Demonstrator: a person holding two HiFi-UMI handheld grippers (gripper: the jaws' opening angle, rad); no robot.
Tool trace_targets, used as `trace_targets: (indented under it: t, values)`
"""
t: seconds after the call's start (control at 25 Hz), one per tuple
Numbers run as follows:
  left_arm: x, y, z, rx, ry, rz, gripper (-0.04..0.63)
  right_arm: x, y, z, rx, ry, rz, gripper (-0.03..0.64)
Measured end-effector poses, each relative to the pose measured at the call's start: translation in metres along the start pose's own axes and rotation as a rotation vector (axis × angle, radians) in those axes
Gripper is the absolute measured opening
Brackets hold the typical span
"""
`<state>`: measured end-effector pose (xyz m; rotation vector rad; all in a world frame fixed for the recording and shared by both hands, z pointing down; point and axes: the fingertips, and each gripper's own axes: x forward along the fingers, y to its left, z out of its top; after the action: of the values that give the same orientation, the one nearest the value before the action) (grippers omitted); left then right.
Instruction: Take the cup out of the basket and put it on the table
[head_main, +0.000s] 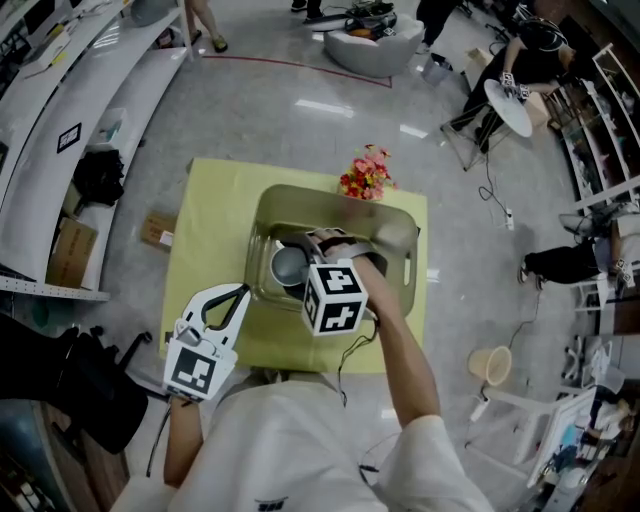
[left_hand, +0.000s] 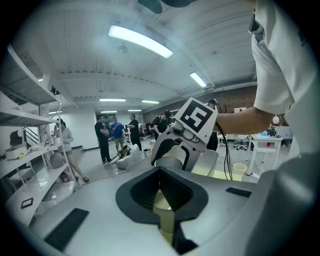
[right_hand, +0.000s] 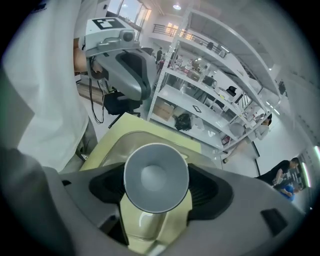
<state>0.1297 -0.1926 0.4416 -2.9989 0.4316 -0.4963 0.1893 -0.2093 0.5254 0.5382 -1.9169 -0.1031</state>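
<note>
A grey metal cup (head_main: 289, 266) sits inside the olive plastic basket (head_main: 396, 226), which stands on the table's yellow-green cloth (head_main: 210, 200). My right gripper (head_main: 306, 254) reaches into the basket and is shut on the cup. In the right gripper view the cup (right_hand: 156, 176) fills the space between the dark pads (right_hand: 206, 187), its open mouth facing the camera, with the basket rim (right_hand: 125, 141) behind it. My left gripper (head_main: 242, 291) hovers over the cloth's front left part, shut with nothing in it. The left gripper view (left_hand: 160, 173) looks towards the right gripper and the cup (left_hand: 170, 163).
A bunch of red and pink flowers (head_main: 365, 177) stands at the basket's far edge. White shelving (head_main: 70, 120) runs along the left. A cardboard box (head_main: 158, 231) lies on the floor by the table. A waste bin (head_main: 490, 364) and a seated person (head_main: 525, 60) are at the right.
</note>
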Motion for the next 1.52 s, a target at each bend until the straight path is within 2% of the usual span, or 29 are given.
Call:
trace_targets:
  t: [0.32,0.64,1.16,1.52]
  values:
    - [-0.027,0.003,-0.003,-0.005,-0.016,0.021,0.011,-0.029,0.0,0.034,-0.031,-0.025,-0.062,0.364]
    - [-0.054,0.008,-0.009,-0.019,-0.026,0.058,0.01,-0.045,0.012,0.075,-0.095,-0.057,-0.082,0.362]
    - [-0.104,0.022,-0.027,-0.054,-0.023,0.167,0.01,-0.032,0.043,0.144,-0.186,-0.17,-0.041,0.364]
    - [-0.137,0.032,-0.055,-0.091,0.004,0.25,0.009,0.012,0.069,0.179,-0.227,-0.238,0.013,0.362]
